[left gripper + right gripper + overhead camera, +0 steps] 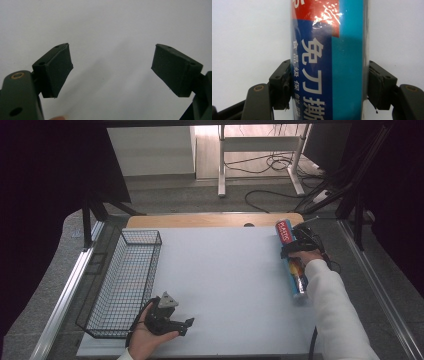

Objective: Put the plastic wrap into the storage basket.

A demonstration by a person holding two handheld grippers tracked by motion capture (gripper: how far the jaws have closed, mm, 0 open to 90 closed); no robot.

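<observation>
White tabletop [225, 280] forms the work surface and carries every item in play. Its far edge meets a strip of bare wood [200, 220].

Wire basket [125, 280]: black mesh, long and narrow, standing along the left edge of the tabletop. No item lies inside it.

Roll of plastic wrap [292, 262]: a long tube with a red, blue and teal label, lying flat near the right edge of the tabletop, well apart from the basket. One end points to the far side of the table, the other toward the person.

Right gripper [299, 247]: set across the roll near its far half. In the right gripper view the two pads [283, 85] press against opposite sides of the roll [329, 62], so the tool is closed on it. The roll appears to rest on the table, not lifted.

Left gripper [172, 320]: resting low at the near left of the tabletop, just beside the near end of the basket. In the left gripper view its pads [58, 70] stand wide apart with nothing between them.

Progress, as judged: the grasp is made, and that is the only step complete. If the basket is the destination, the lift, the carry across the table and the release inside the mesh all remain. The left tool has no part in the work yet.
</observation>
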